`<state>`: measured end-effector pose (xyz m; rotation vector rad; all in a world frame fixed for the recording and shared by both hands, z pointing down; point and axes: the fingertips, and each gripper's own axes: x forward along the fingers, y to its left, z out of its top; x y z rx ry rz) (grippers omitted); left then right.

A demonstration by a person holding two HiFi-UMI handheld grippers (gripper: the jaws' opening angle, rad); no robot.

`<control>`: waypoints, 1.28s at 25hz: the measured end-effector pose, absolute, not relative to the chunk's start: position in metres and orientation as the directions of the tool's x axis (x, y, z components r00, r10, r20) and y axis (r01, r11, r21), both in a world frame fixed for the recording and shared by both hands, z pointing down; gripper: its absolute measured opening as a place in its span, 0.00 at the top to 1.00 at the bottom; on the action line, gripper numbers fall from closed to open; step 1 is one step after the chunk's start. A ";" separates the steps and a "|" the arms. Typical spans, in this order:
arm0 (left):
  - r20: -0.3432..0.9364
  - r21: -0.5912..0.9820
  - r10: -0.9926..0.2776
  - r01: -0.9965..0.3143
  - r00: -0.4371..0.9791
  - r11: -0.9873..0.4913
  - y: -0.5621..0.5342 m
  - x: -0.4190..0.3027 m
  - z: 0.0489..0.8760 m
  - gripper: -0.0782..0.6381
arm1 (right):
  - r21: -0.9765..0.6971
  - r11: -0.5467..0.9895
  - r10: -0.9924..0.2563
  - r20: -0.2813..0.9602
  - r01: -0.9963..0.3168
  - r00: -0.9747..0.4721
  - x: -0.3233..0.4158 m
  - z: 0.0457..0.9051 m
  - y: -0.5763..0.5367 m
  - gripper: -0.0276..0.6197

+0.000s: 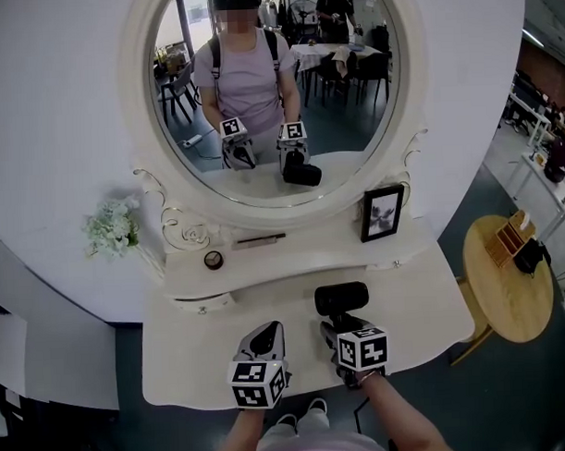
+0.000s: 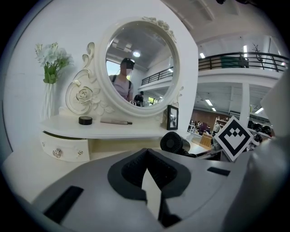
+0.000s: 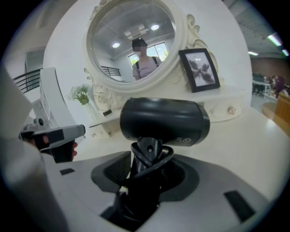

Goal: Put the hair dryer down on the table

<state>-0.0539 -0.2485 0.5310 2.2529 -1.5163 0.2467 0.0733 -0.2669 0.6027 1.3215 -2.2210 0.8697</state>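
Observation:
A black hair dryer (image 1: pixel 341 298) is held over the white dressing table (image 1: pixel 195 362), right of centre. Its barrel lies level and its handle points down. My right gripper (image 1: pixel 340 327) is shut on that handle. In the right gripper view the hair dryer (image 3: pixel 163 122) fills the middle, its cord looped round the handle between the jaws of the right gripper (image 3: pixel 145 172). My left gripper (image 1: pixel 263 339) hovers just left of it, shut and holding nothing. The left gripper view shows the left gripper (image 2: pixel 149 179) with only a sliver between its jaws and the hair dryer (image 2: pixel 174 143) to the right.
The raised shelf behind holds a small black jar (image 1: pixel 212 260), a thin stick (image 1: pixel 260 238) and a picture frame (image 1: pixel 382 212). White flowers (image 1: pixel 111 228) stand at the left. An oval mirror (image 1: pixel 269 91) rises at the back. A round wooden side table (image 1: pixel 511 277) stands to the right.

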 end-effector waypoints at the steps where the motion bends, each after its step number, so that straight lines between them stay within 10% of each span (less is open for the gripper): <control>1: 0.368 0.237 -0.844 -0.917 0.390 -0.320 -0.248 -0.054 0.531 0.89 | -0.306 0.352 -0.622 0.629 -0.884 -0.466 0.074 0.604 -0.267 0.65; 32: 0.365 0.209 -0.851 -0.924 0.379 -0.321 -0.236 -0.050 0.525 0.89 | -0.298 0.351 -0.475 0.760 -0.888 -0.443 0.066 0.631 -0.275 0.64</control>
